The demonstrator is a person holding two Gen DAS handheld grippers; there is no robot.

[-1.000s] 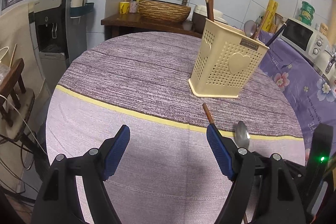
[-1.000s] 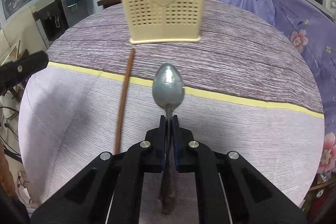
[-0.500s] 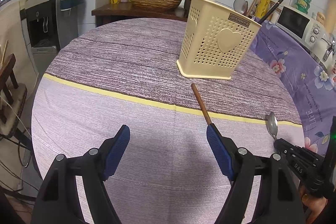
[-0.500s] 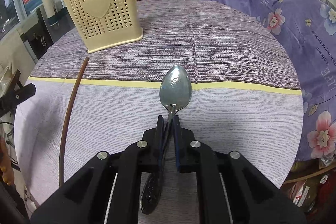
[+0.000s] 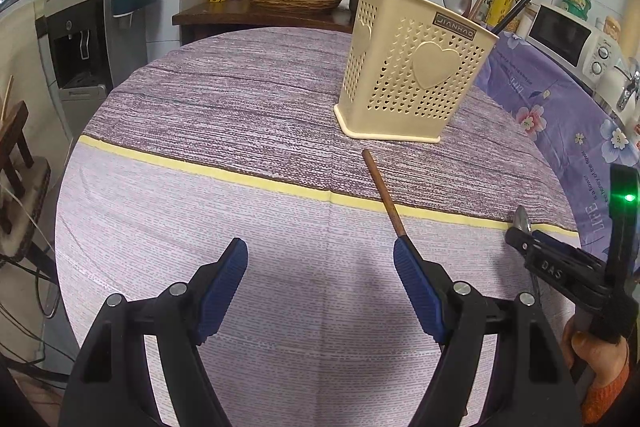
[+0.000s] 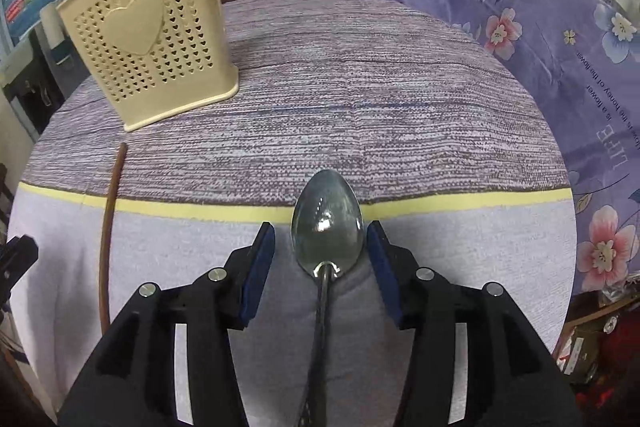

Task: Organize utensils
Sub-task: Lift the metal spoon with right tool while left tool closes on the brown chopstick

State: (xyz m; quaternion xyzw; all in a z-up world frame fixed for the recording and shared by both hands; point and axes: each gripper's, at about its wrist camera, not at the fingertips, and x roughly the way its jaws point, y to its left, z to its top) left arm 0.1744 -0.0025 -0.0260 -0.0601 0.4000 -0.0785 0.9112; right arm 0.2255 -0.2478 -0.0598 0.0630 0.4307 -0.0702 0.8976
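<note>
Right wrist view: right hand-held gripper [image 6: 321, 243] spread wide, blue pads either side of a metal spoon [image 6: 327, 223] and clear of it; nothing grasped. Spoon lies bowl-up on the tabletop [image 6: 400, 107], near its front edge, bowl across the yellow stripe, handle running back under the gripper. Cream perforated holder [image 6: 152, 27] stands toward the far left of the tabletop, well apart, already stocked with chopsticks. Loose brown chopstick [image 6: 108, 227] lies left of the spoon, pointing at the holder. Left wrist view: left hand-held gripper [image 5: 320, 259] released, hovering, empty. Spoon judged stiff, light, smooth and slippery; best pinched on the narrow neck just behind the bowl. Chopstick thin, light, apt to roll; take mid-shaft.
</note>
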